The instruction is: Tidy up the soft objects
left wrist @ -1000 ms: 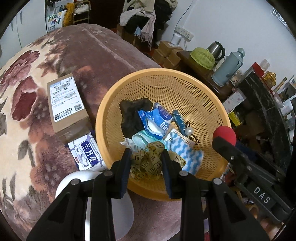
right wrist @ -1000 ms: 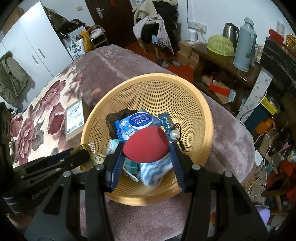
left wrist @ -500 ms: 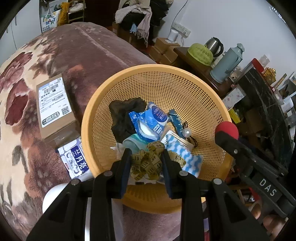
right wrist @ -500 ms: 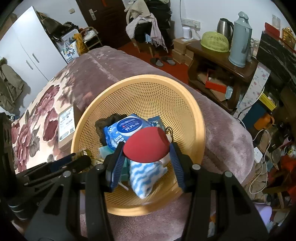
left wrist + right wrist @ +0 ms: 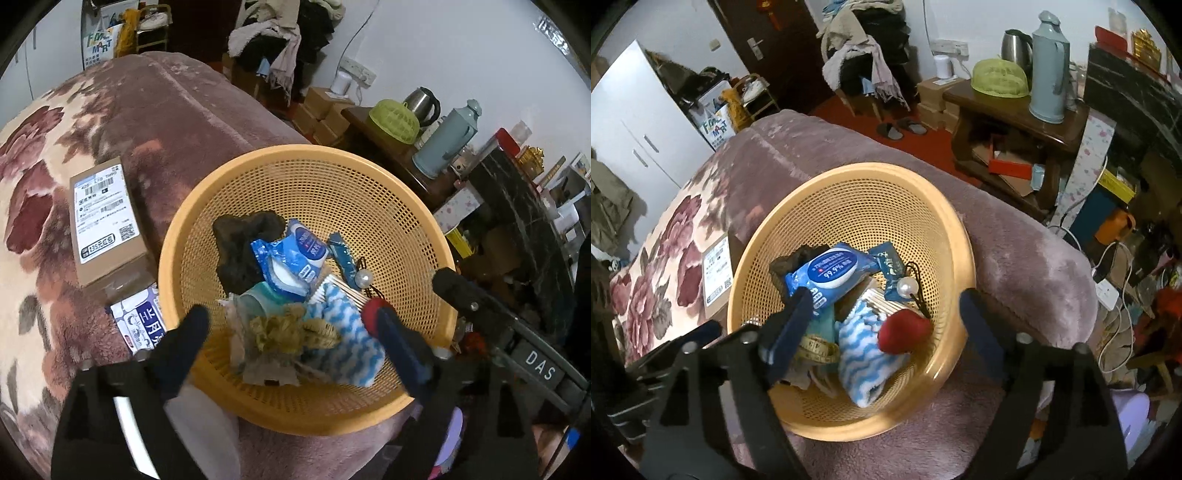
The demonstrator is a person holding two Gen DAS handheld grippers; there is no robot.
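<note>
A bed (image 5: 155,122) covered by a mauve plush blanket with a floral print is being used as the surface, in a cluttered room with a dark wooden side table (image 5: 1015,110) carrying a thermos (image 5: 1048,62) and kettle. An orange mesh basket (image 5: 369,192) is being rested on the blanket, beside a cardboard parcel (image 5: 105,218).

Both hand-held grippers are being held wide, their jaws just opened. Below the left hand-held gripper (image 5: 291,332), a bundled yellow tape measure (image 5: 291,332) is being seen blurred above the basket's contents. Between the right hand-held gripper's (image 5: 886,321) spread fingers, the red sponge (image 5: 903,330) is being seen untouched, its narrower end pointing up-right, over a blue-striped cloth (image 5: 864,362).
</note>
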